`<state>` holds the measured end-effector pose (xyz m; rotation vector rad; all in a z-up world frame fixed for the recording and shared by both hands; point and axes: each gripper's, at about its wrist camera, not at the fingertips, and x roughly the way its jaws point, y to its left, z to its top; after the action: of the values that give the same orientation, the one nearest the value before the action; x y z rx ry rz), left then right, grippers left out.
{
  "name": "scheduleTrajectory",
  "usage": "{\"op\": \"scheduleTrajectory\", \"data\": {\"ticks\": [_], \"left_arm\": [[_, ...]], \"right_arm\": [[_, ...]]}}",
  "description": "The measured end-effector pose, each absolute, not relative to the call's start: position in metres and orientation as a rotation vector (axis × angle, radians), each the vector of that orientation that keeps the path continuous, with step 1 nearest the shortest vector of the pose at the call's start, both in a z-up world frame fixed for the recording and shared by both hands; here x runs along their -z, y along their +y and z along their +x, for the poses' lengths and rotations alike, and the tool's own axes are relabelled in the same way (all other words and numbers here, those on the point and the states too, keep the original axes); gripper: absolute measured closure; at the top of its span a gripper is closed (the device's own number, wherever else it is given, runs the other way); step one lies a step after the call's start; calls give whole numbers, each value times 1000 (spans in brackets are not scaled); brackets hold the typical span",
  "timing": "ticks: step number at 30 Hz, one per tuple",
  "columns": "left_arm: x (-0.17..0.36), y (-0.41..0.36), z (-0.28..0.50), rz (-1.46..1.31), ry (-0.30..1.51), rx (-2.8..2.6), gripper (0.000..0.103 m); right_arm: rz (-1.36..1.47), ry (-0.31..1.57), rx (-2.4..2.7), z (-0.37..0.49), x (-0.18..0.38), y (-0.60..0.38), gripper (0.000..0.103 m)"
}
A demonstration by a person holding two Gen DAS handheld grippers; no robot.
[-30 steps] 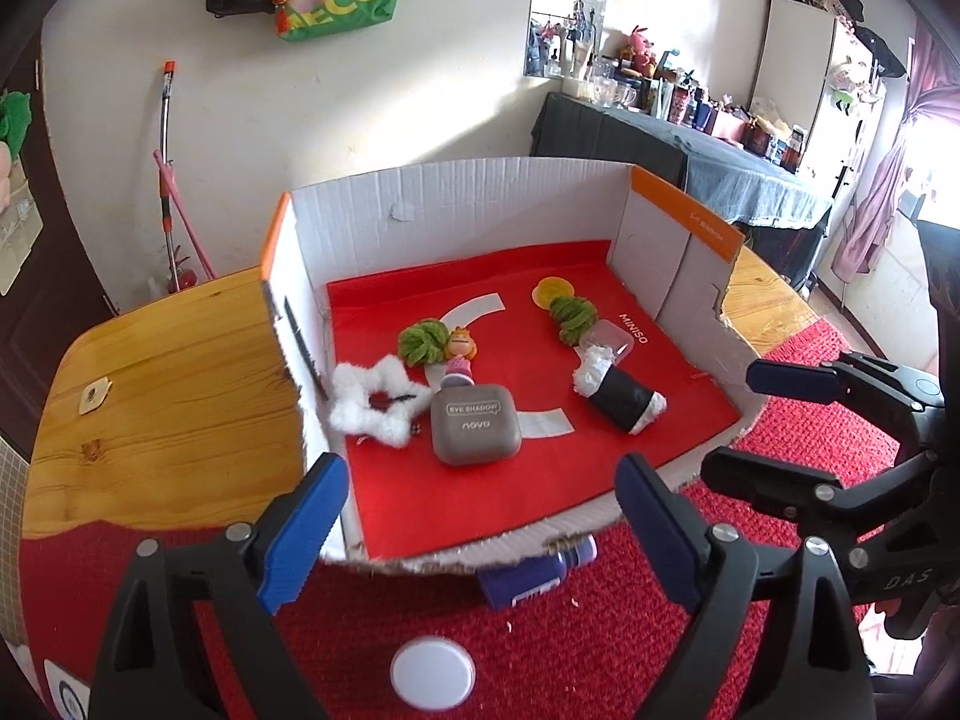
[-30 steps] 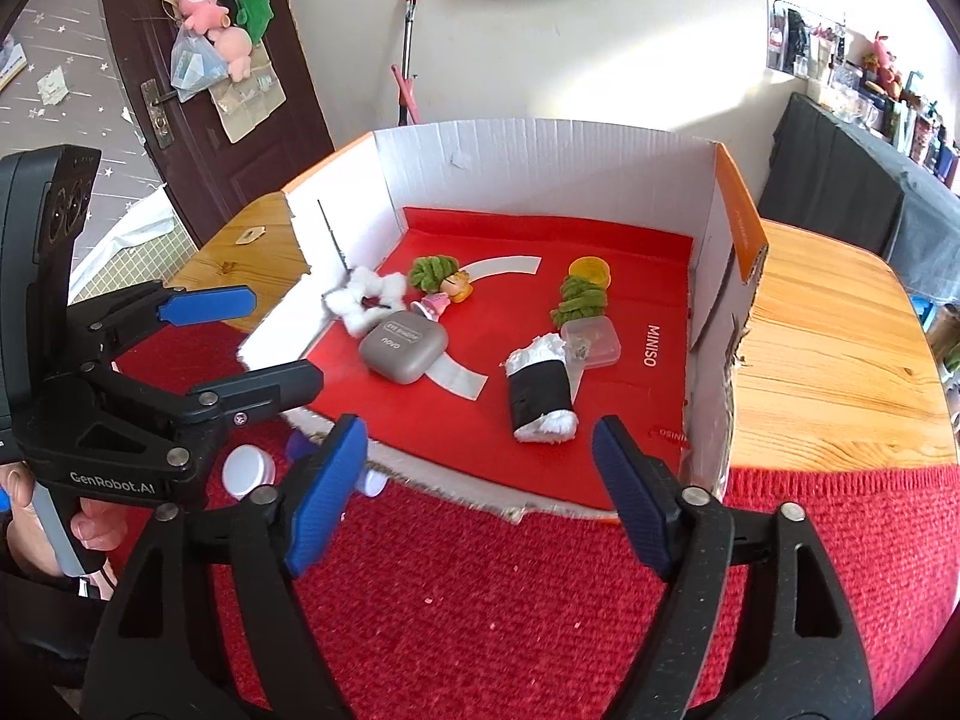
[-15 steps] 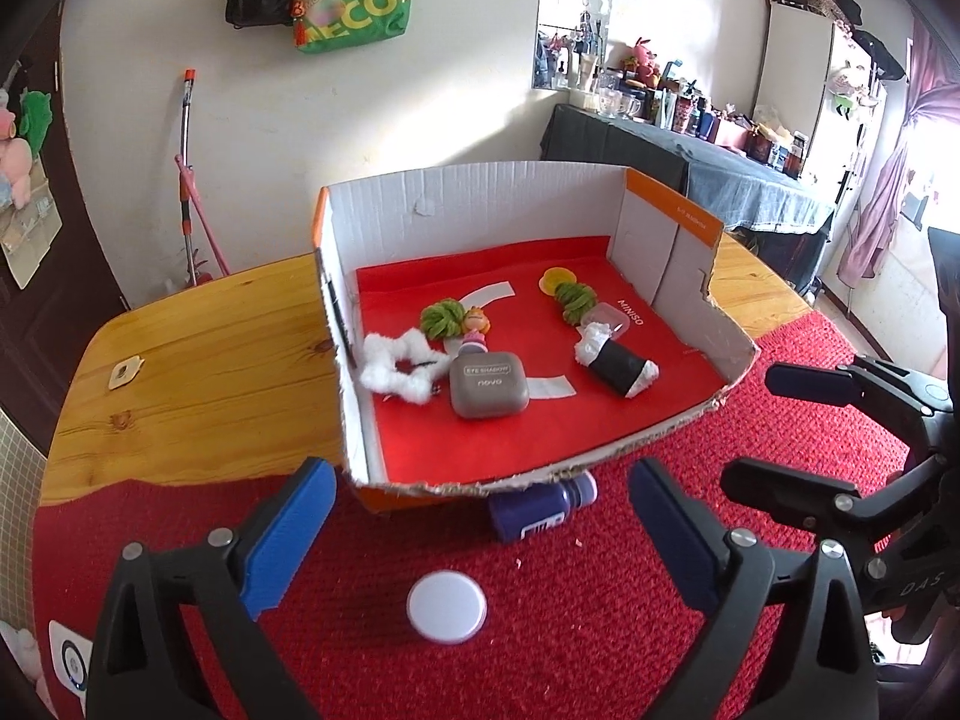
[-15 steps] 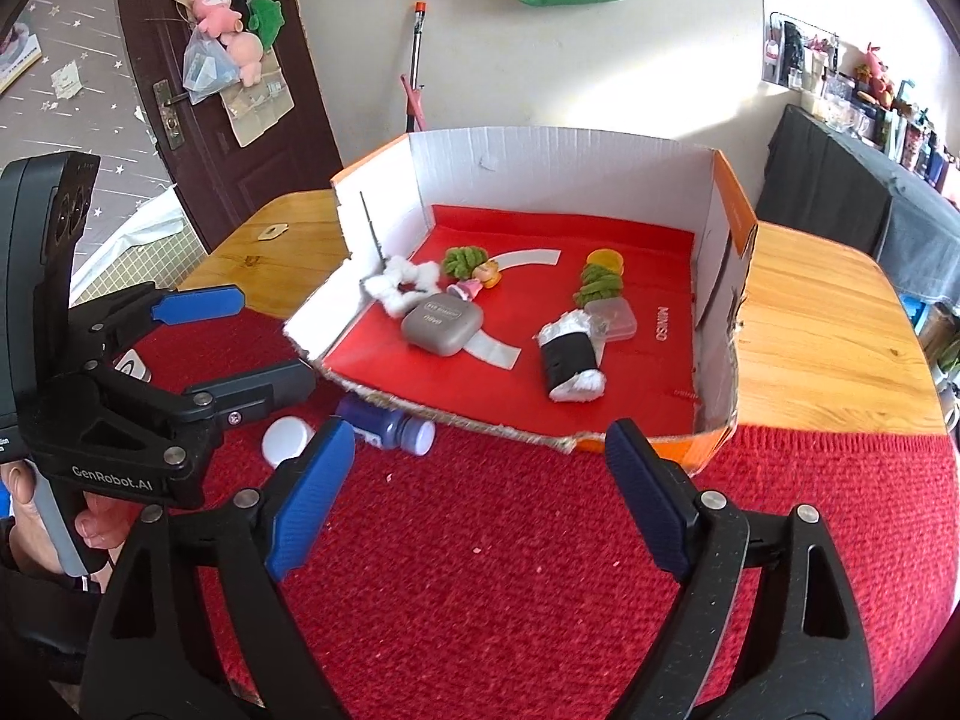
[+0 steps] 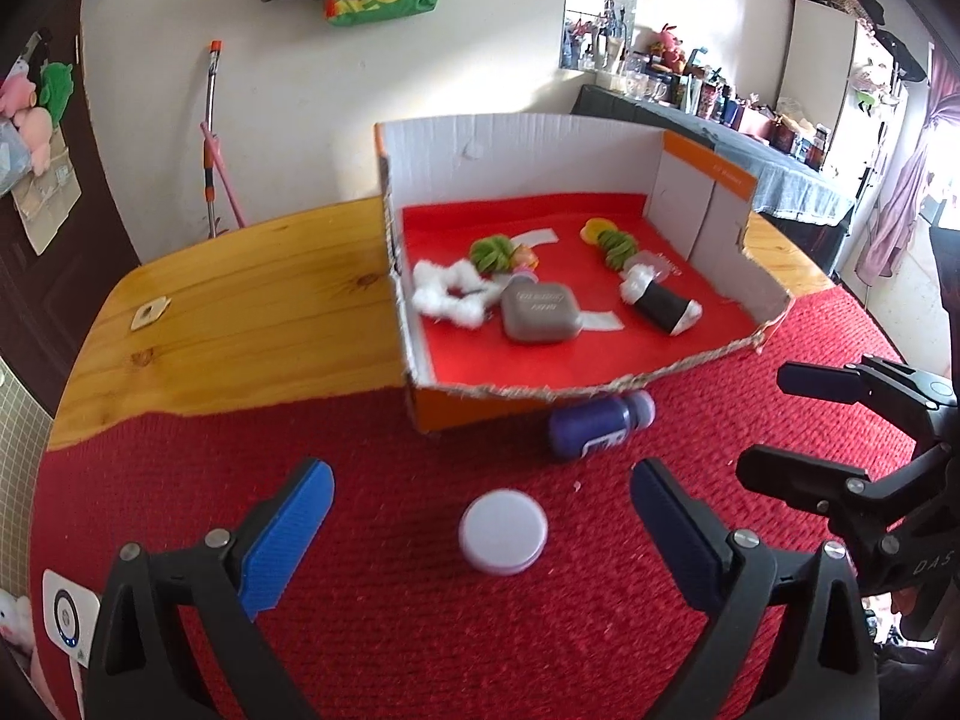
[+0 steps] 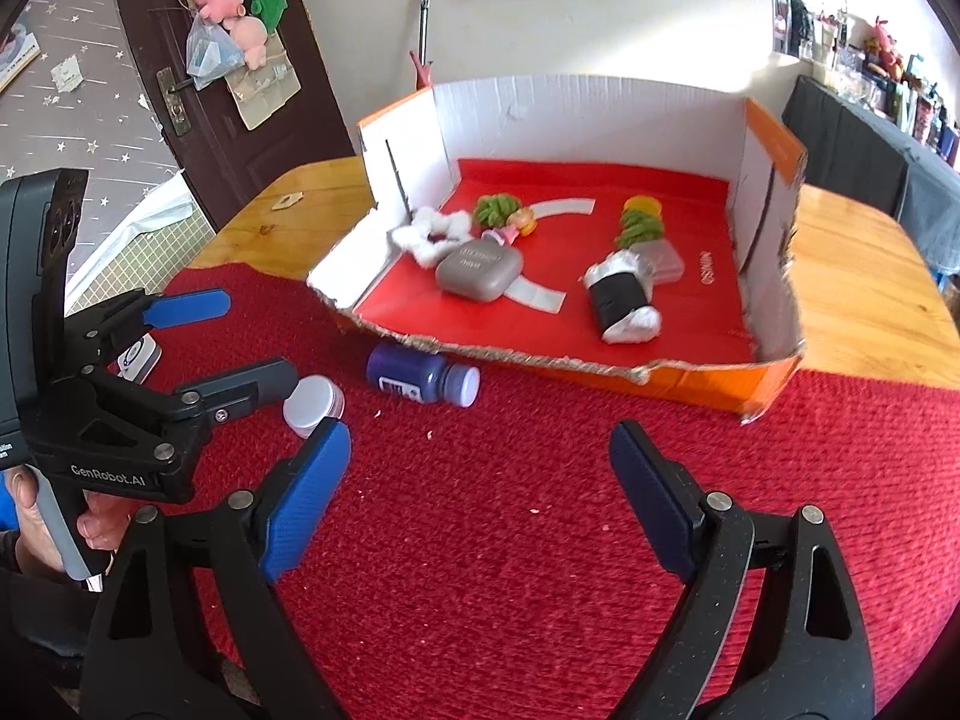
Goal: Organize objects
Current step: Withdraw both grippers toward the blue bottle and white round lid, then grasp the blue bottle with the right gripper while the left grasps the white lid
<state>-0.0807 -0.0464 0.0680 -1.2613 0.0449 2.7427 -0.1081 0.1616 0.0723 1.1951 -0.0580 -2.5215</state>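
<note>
A cardboard box [image 5: 540, 138] with a red lining holds a grey eye-shadow case [image 5: 540, 312], a white fluffy star [image 5: 447, 294], a black roll with white ends [image 5: 660, 303] and green pompoms [image 5: 492, 252]. In front of the box, a purple bottle [image 5: 600, 429] lies on its side on the red mat. A white lid [image 5: 503, 531] lies nearer, in line with the gap of my left gripper [image 5: 480, 531], which is open and touches nothing. My right gripper [image 6: 480, 498] is open over bare mat. From the right wrist I see the bottle [image 6: 423, 381], the lid [image 6: 315, 405] and my left gripper [image 6: 255, 339].
The red knitted mat [image 6: 540, 540] covers the near part of a wooden table [image 5: 252, 312]. A small white device [image 5: 66, 624] lies at the mat's left edge. My right gripper [image 5: 768, 420] shows at the right in the left wrist view. A person's hand [image 6: 36, 528] holds the left gripper.
Both grippers have drawn back from the box, so it looks smaller and farther. Both pairs of jaws stand wider. The bottle and the lid have come fully into view.
</note>
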Motion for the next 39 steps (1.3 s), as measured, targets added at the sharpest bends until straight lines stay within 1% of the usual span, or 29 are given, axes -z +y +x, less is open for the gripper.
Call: {"op": "scheduleTrajectory", "data": {"ticks": [9,13,16,18,20,25,27,28,30,32,34,39], "left_arm": [[-47,-55,-71,-1290,103,-2705,3],[-40,-54,-70,-1291,140,-2660,8],[-34,-52,-70,-1293,176,-2631,14],[-31,-54,-72,-1299,175,-2614,16],[-29,-56,-73,-1299,166,-2601,19],[-24,-58,-77,-1305,159,-2578,25],[-22,-59,-79,-1311,157,-2568,28],[-20,-58,-80,-1315,153,-2565,31],[-19,-58,-81,-1311,152,-2566,32],[-20,-57,-80,-1300,150,-2563,37],[-20,-56,-81,-1294,142,-2557,38],[-20,-57,-84,-1294,127,-2557,39]], "right_arm": [[1238,-106,2493,-120,-55,146,15],[1245,-121,2489,-128,-49,136,16],[1253,-135,2496,-134,-45,127,24],[1263,-140,2499,-138,-42,123,32],[1278,-137,2498,-142,-38,118,35],[1305,-112,2505,-148,-31,106,38],[1305,-99,2519,-149,-30,103,42],[1305,-95,2526,-150,-30,102,43],[1308,-86,2534,-151,-29,101,43],[1308,-70,2544,-152,-28,99,43],[1308,-48,2552,-152,-28,97,44],[1299,-1,2562,-153,-27,94,44]]}}
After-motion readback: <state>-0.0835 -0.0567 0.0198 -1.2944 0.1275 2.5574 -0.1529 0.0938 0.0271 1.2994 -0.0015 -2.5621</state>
